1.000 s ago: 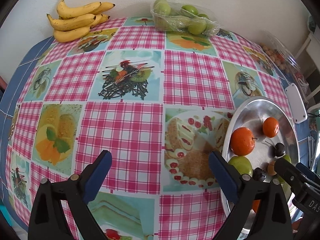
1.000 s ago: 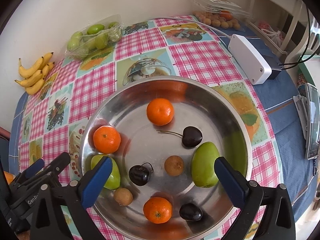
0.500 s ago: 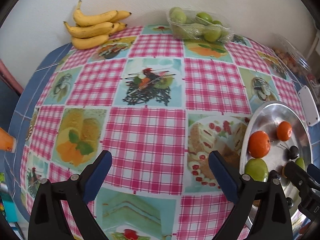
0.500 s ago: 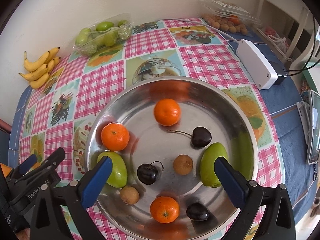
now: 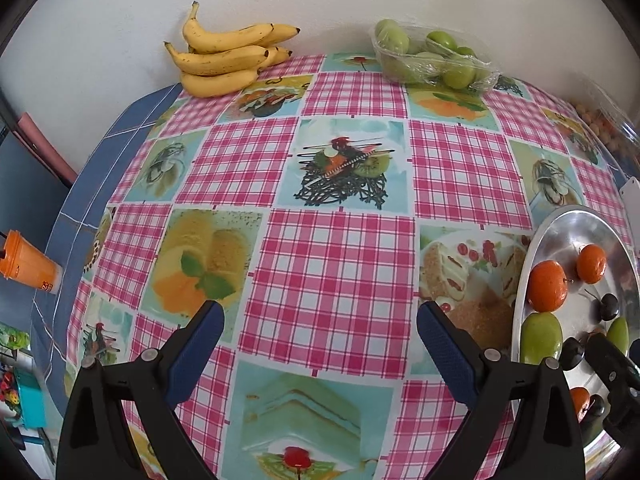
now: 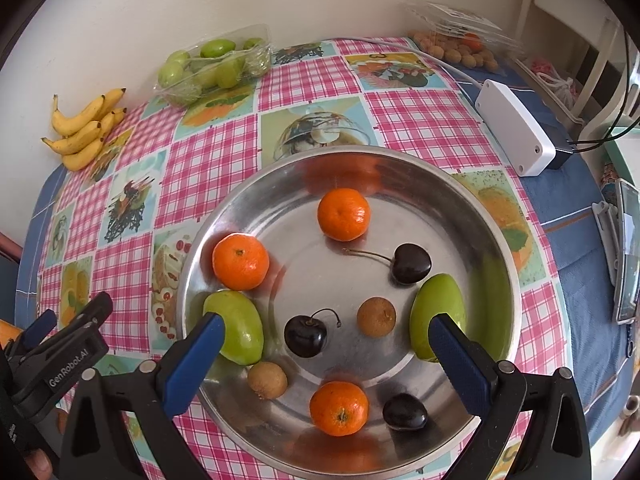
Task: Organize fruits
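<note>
A round metal tray holds three tangerines, two green fruits, three dark cherries and two small brown fruits. My right gripper is open and empty, low over the tray's near half. My left gripper is open and empty over the checked tablecloth, left of the tray; it also shows in the right wrist view. A bunch of bananas lies at the far edge by the wall.
A clear punnet of green fruit stands at the back by the wall. A clear box of small brown fruit, a white box with a cable and a phone lie on the right. An orange cup stands off the table's left side.
My left gripper has drawn back and to the left, so the tray sits farther right in its view. My right gripper has pulled back a little from the tray. Both stay open.
</note>
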### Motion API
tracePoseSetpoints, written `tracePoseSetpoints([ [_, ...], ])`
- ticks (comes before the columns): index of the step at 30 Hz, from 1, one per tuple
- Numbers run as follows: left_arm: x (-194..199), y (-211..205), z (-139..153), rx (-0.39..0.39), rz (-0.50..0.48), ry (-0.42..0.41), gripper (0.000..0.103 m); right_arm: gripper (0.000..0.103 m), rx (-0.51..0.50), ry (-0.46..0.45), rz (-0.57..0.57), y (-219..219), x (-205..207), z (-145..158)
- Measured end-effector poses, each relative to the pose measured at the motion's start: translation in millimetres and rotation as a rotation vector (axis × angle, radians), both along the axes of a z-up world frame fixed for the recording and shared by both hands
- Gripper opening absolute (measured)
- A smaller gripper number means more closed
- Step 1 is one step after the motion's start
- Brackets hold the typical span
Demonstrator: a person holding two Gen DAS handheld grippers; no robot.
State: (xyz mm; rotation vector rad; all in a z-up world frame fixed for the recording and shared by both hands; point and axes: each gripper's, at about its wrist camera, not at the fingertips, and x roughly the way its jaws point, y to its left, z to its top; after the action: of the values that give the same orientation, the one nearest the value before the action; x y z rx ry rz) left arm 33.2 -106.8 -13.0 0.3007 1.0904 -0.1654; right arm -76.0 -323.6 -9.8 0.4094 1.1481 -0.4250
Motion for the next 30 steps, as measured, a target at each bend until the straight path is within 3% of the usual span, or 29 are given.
tracePoseSetpoints([
  [13, -15, 28, 6, -0.039, 0.016, 0.068, 0.097, 0.103, 0.005, -0.002, 0.036, 23, -16, 2],
  [30, -58, 57, 27, -0.064, -0.031, 0.031, 0.097, 0.103, -0.046, -0.021, 0.092, 58, -45, 15],
])
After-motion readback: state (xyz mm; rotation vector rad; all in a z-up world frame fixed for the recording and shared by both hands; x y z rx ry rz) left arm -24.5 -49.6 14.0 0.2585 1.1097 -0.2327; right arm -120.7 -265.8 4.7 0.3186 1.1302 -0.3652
